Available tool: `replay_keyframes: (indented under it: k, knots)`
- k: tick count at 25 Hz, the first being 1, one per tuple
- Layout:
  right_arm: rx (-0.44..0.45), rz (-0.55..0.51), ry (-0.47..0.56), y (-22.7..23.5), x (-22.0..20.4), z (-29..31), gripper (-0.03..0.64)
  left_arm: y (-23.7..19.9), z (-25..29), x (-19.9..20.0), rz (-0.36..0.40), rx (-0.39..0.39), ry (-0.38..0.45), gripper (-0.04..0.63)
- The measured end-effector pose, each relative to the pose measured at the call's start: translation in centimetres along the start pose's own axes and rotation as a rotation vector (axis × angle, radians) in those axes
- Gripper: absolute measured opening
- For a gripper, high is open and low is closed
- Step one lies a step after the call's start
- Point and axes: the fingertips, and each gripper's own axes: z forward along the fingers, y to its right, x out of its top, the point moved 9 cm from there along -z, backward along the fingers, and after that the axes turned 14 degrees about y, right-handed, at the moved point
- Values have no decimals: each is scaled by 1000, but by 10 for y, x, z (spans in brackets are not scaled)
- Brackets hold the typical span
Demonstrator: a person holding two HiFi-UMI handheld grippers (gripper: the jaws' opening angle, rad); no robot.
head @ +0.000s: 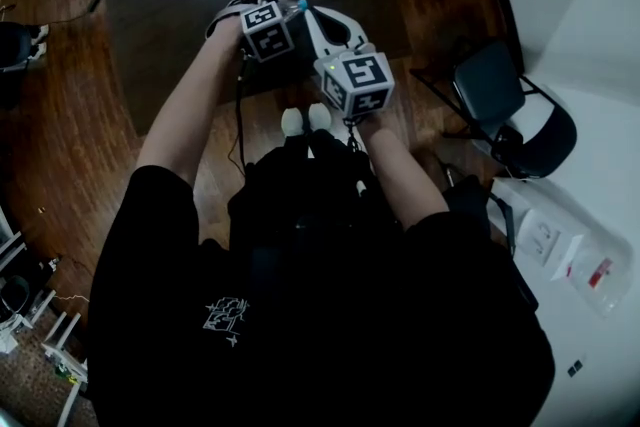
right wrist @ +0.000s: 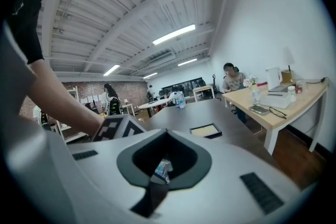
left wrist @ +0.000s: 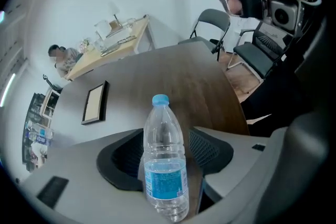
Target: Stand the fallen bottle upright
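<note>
As the bottle (left wrist: 165, 165) stands on its base on the table (left wrist: 173, 76), low in the centre of the left gripper view with its blue cap (left wrist: 160, 99) toward the top of the frame, the left gripper (left wrist: 168, 140) brackets it with jaws wide apart. One dark pad sits at each side of the label, and neither looks pressed against the plastic. The bottle's long axis runs straight up the frame, directly between those jaws, so the left gripper is plainly the nearer of the two.

The right gripper (right wrist: 164, 162) has its jaws together on nothing. Through the hollow between them shows a scrap of blue and clear, probably the bottle's label.

From the head view only the cap peeks out, in the upper centre of the frame. The count: one bottle on this table, two grippers, one flat frame (left wrist: 95, 102) lying well apart at centre left. By the look of it the righting is done. What remains is to draw the open jaws clear without grazing the bottle.
</note>
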Motion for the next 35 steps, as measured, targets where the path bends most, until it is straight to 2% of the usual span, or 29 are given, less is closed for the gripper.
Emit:
replay_keyframes:
  k: [4,7,10,17,22,26,29,35]
  knots:
    - [0,2,-6,4,-1,-1,20,-6,14,2,34,26,0,262]
    - [-10,8,-8,10,-3,-1,20,-6,23,11,66,-6,-7,262]
    - [-24,12,-2,17,-5,-3,19,-4,33,17,83,-43,-48,262]
    - [-21,10,-5,26,-4,-5,19,-9,45,16,109,-41,-86,262]
    - [-21,16,3,30,-2,-5,18,-12,36,13,73,-27,-90,254]
    - [-15,25,8,31,2,-3,18,-14,19,15,40,9,-42,252]
    - [1,25,10,27,4,-2,20,-14,3,22,6,49,33,250]
    - [43,13,24,14,10,2,20,-15,-41,26,-118,218,210,247]
